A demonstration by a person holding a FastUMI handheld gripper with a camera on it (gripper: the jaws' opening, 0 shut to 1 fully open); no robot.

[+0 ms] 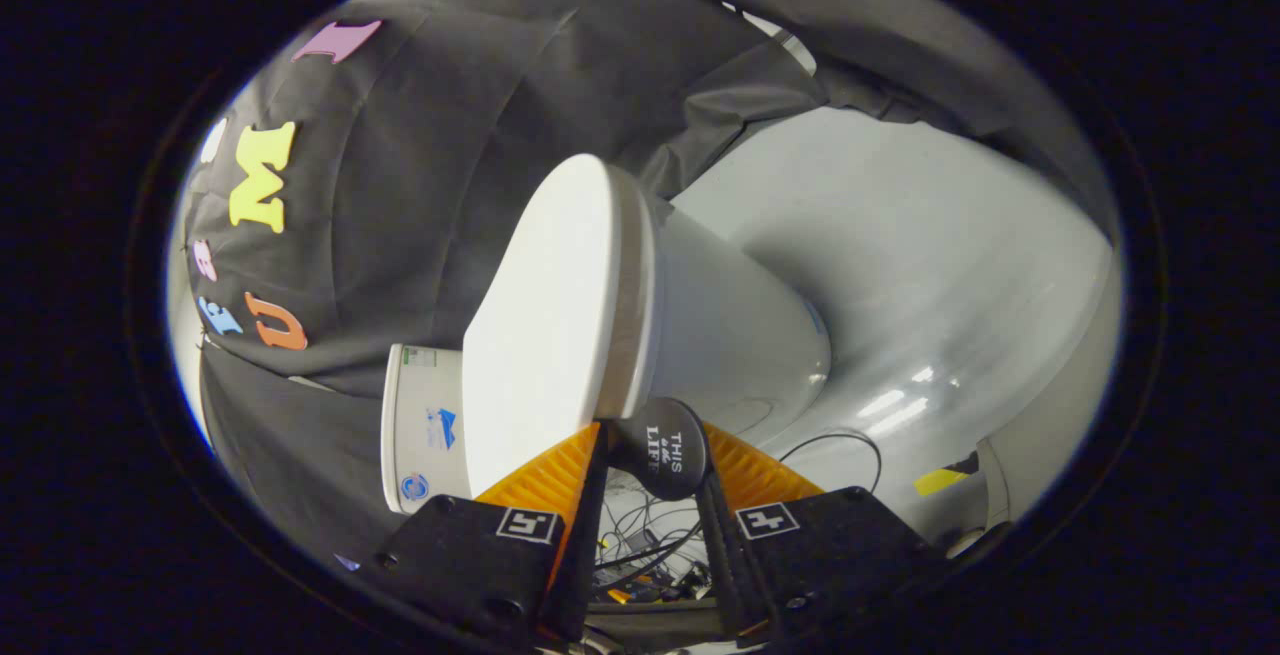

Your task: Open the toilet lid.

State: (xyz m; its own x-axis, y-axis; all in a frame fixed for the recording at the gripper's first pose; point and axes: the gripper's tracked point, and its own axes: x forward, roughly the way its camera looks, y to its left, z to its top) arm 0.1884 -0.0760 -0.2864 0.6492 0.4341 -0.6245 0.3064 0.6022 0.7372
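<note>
Toilet lid (pixel 545 325) down; black round tab (pixel 662 447) between orange fingers (pixel 545 480).

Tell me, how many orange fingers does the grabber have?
2. One orange finger sits against the closed toilet lid; the other is beside the toilet bowl. A black round disc sits between them, so the hand-held gripper is open.

The picture is sharp and bright, bent round at its sides; shiny white glare streaks lie on the floor (pixel 900 405).
</note>
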